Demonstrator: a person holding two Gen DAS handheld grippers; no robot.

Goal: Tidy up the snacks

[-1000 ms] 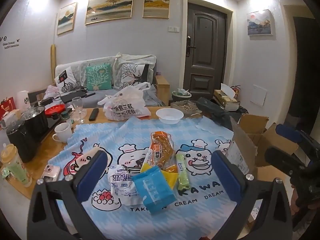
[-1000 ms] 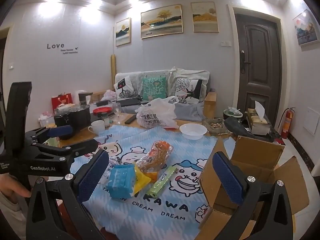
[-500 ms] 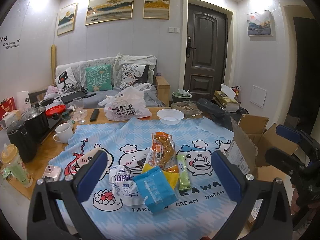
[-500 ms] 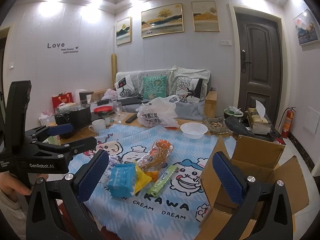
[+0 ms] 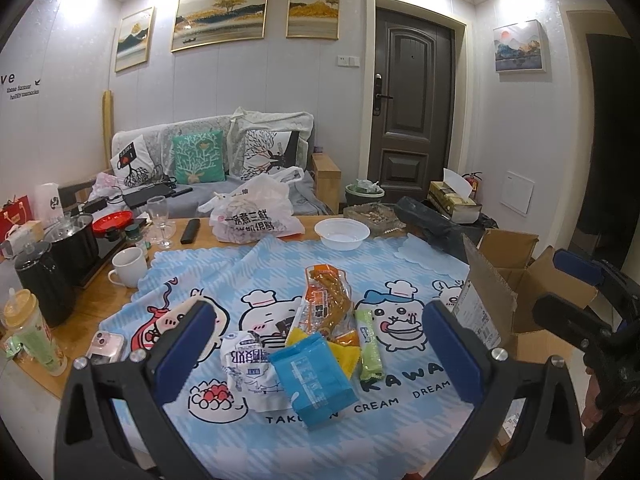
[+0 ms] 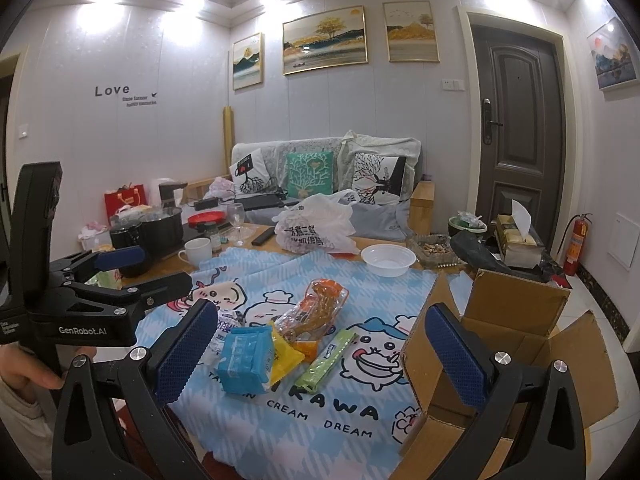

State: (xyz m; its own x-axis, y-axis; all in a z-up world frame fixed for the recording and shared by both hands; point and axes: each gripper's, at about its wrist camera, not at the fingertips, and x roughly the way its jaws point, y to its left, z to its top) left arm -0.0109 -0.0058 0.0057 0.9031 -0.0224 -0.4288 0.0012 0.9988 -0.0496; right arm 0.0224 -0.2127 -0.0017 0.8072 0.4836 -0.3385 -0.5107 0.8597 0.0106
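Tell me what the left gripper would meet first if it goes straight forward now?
Probably the blue snack packet, which lies centred between the open left gripper fingers, on the cloth. Depth is unclear.

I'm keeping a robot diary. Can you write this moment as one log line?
stage: before first pick | left gripper: open, empty | right gripper: open, empty | snack pile: on tablecloth | cardboard box: open

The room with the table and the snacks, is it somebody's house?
Most likely yes, a home living room. There is a sofa with cushions, framed paintings on the wall, and a front door. The table wears a cartoon tablecloth.
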